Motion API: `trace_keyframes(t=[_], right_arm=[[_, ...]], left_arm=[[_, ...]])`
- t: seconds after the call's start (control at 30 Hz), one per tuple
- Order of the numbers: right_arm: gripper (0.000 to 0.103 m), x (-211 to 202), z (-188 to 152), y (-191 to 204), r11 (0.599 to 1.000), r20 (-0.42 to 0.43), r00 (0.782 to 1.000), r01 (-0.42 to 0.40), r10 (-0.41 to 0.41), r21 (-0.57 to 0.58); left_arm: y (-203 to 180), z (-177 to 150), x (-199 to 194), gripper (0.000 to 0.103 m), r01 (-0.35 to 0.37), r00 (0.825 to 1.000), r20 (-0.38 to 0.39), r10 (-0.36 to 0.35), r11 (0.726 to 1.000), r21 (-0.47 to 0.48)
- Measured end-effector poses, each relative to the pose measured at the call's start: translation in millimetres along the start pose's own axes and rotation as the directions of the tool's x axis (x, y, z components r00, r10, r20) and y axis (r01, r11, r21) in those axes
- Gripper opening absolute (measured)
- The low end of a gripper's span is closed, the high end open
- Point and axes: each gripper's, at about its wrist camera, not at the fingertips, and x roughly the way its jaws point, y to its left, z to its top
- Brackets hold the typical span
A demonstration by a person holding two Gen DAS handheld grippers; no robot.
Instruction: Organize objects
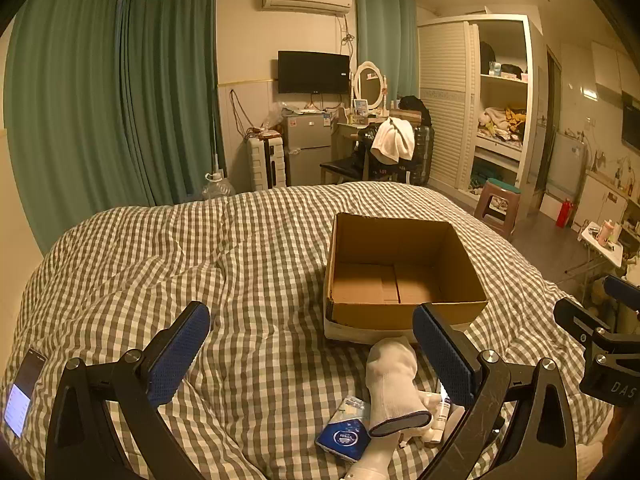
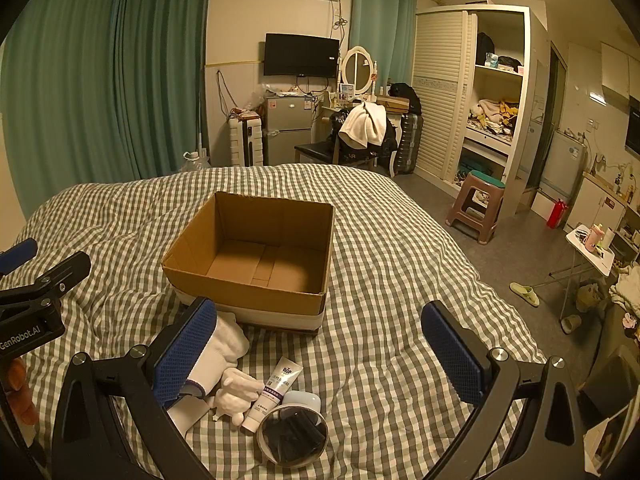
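Observation:
An empty open cardboard box [image 1: 404, 276] [image 2: 256, 256] sits on the checked bed. In front of it lie a white sock [image 1: 394, 384] [image 2: 224, 344], a blue tissue pack [image 1: 344, 436], a white toothpaste tube [image 2: 274, 390], a small white figure [image 2: 236, 396] and a round mirror [image 2: 292, 436]. My left gripper [image 1: 312, 344] is open and empty, above the bed just left of the pile. My right gripper [image 2: 320, 344] is open and empty, above the pile in front of the box. The right gripper's body shows in the left wrist view [image 1: 600, 340].
A phone [image 1: 22, 392] with a lit screen lies on the bed at far left. The bed's right edge drops to the floor, where a stool [image 2: 476, 204] and a slipper [image 2: 524, 294] stand. A small folding table [image 2: 592, 248] is at right.

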Motion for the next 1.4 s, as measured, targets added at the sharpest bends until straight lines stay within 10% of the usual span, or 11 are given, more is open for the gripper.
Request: trace_keyframes(t=[1.4], right_arm=[[0.103,-18,4,7,0.998,0.044,0.999,-0.018,0.021,-0.053]], left_arm=[[-5,5,-8,0.103,-0.106,0.994,-0.028,0.104,0.990,-0.093]])
